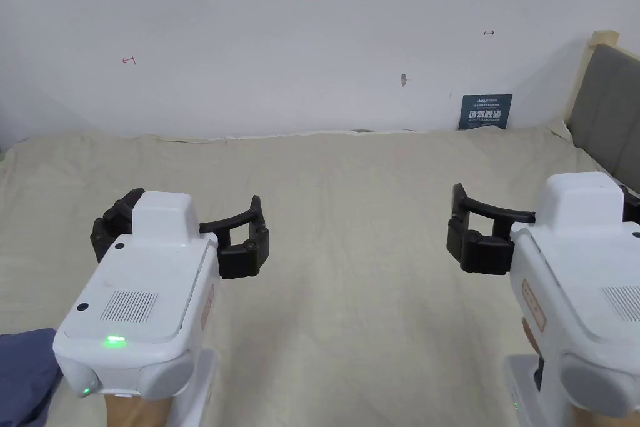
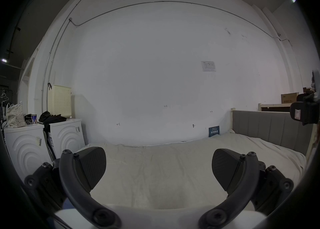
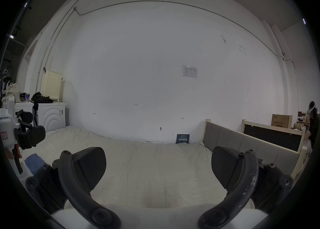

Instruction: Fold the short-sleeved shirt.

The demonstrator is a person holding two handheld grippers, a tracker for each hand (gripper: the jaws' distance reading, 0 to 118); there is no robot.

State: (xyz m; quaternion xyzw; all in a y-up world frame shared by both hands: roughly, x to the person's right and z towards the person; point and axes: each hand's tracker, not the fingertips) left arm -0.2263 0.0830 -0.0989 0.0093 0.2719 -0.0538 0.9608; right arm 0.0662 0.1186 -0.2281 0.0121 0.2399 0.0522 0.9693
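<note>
Nearest the person, the left hand-held gripper (image 1: 180, 231), a white plastic housing with black curved jaws, hovers above the bed with its jaws spread wide and nothing between them, as the left gripper view confirms (image 2: 158, 170). The right hand-held gripper (image 1: 544, 241) of the same build is level with it and well apart, also gaping and empty; its own view shows bare sheet between the pads (image 3: 158, 170). At the near left edge of the bed, beside the left hand-held gripper, lies a bunched piece of dark blue soft fabric (image 1: 25, 372), also seen from the right gripper view (image 3: 33, 161); this is probably the short-sleeved shirt, though too little of it shows to make out sleeves or collar. Such cloth should be light, limp and not fragile, sagging from any pinch, so it is best taken at two shoulder or hem corners and drawn out flat. It has not yet been spread, so folding has not begun. The cream, faintly wrinkled bed sheet (image 1: 350, 209) stretches broad and open ahead, giving ample room to lay the shirt out. Its bounds are the grey padded headboard (image 1: 609, 109) on the right and the white wall (image 1: 312, 59) at the far edge, where a small dark blue sign (image 1: 485, 111) leans.
</note>
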